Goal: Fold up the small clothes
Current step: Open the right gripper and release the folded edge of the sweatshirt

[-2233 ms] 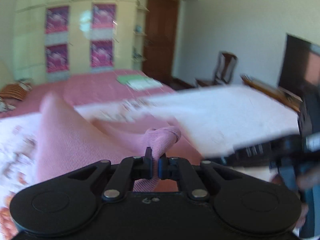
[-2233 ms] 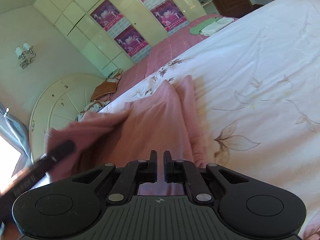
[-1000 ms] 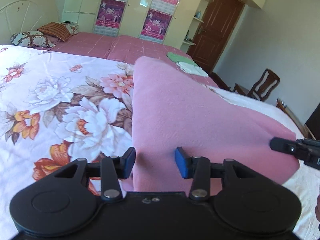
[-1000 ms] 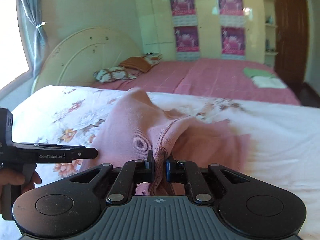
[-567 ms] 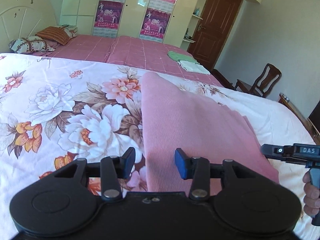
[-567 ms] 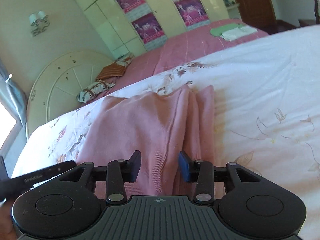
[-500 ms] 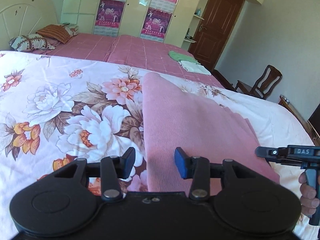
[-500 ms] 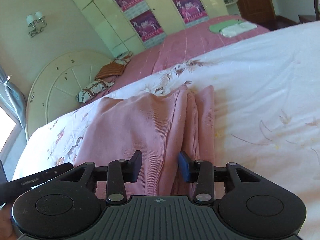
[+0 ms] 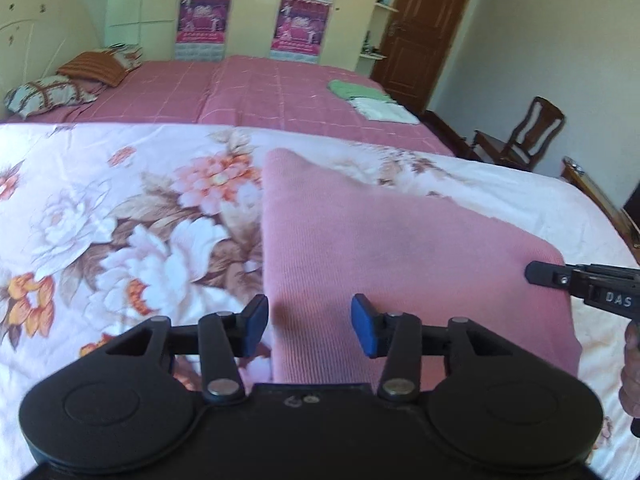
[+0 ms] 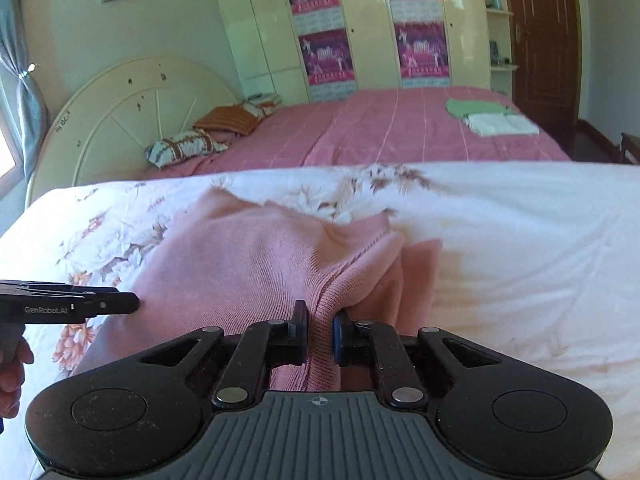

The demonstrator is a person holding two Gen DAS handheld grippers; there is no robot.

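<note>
A pink knit garment lies folded on the flowered bedsheet. My left gripper hovers over the garment's near left edge. Its jaws are apart and opening a little, and the blue pads do not touch the cloth. In the right wrist view the same garment bunches into a ridge at its right side. My right gripper is closing, its pads pinching that ribbed ridge. The right gripper's tip touches the garment's right corner, and the left gripper's tip shows at its left edge.
The flowered sheet spreads wide to the right. Beyond it is a second bed with a pink cover, folded green and white clothes and pillows. A wooden chair and a door stand at the right.
Half a second ago the right gripper's jaws were apart over the garment; now they are shut on its ridge and lower. The left gripper stays open and has shifted slightly along the edge.
</note>
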